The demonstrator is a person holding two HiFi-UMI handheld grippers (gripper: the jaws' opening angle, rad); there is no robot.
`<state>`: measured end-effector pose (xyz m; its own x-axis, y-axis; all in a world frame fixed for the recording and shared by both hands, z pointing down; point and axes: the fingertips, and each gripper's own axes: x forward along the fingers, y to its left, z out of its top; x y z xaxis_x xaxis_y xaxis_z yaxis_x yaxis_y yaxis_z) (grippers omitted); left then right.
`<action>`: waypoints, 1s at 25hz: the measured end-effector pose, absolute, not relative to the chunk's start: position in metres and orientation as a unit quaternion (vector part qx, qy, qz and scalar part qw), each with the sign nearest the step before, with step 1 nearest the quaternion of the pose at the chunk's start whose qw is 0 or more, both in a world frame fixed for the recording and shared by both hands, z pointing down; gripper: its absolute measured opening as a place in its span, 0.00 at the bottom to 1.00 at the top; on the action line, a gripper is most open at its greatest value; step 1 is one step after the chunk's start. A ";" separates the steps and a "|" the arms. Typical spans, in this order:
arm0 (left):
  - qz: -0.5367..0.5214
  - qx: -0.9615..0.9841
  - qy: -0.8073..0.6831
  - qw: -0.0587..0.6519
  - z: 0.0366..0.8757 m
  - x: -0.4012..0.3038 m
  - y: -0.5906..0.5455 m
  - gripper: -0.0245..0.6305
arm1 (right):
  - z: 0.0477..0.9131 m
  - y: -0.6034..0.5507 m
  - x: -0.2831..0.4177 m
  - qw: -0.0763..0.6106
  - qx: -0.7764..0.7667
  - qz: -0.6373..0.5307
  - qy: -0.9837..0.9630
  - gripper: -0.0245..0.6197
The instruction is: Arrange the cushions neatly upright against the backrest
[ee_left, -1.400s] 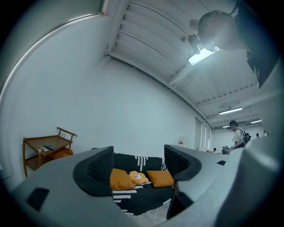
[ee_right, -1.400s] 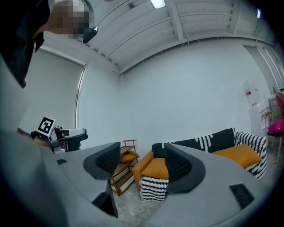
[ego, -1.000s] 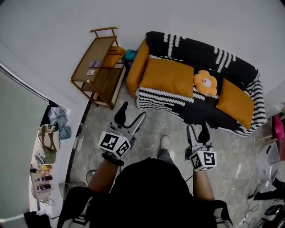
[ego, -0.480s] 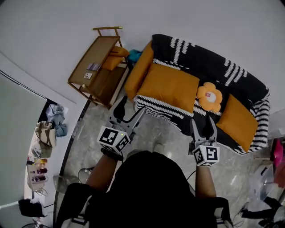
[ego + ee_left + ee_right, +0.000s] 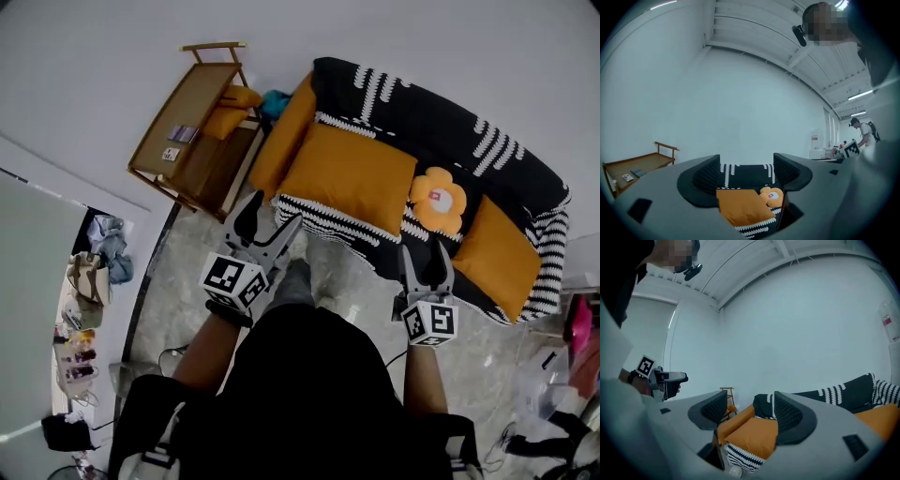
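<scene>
The left gripper (image 5: 268, 221) has its jaws about half apart with nothing held. Only a distant view of the sofa (image 5: 441, 117) shows between them in the left gripper view (image 5: 745, 171). It is held level just in front of the sofa's front corner, at the end nearest the wooden rack (image 5: 183, 127), and does not touch the sofa.

The right gripper (image 5: 422, 269) is likewise half open and empty (image 5: 750, 414). It is held near the middle of the sofa's front edge, clear of the striped throw.

The sofa is draped in a black-and-white throw. A large orange cushion (image 5: 347, 173) lies flat on the seat toward the rack end. A second orange cushion (image 5: 279, 141) leans along the armrest at that end. A flower-shaped cushion (image 5: 434, 199) lies flat at mid-seat, below the backrest. Another orange cushion (image 5: 497, 251) lies flat at the far end of the seat. None of them stands upright against the backrest.

The wooden rack stands just beside the sofa's armrest, with a smaller orange cushion (image 5: 228, 117) on it.
</scene>
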<state>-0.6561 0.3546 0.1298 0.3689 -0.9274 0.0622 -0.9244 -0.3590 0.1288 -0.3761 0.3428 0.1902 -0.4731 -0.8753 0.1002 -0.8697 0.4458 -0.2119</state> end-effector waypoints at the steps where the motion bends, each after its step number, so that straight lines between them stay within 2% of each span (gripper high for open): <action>1: -0.011 0.825 -0.561 0.075 0.133 -0.658 0.347 0.58 | 0.191 0.338 -0.378 0.010 -0.515 -0.115 0.849 0.53; 13: 0.012 0.845 -0.524 0.100 0.180 -0.680 0.214 0.59 | 0.215 0.234 -0.388 -0.026 -0.564 -0.128 0.815 0.53; 25: 0.108 0.862 -0.473 0.147 0.285 -0.699 0.113 0.59 | 0.289 0.142 -0.417 -0.118 -0.586 -0.136 0.790 0.52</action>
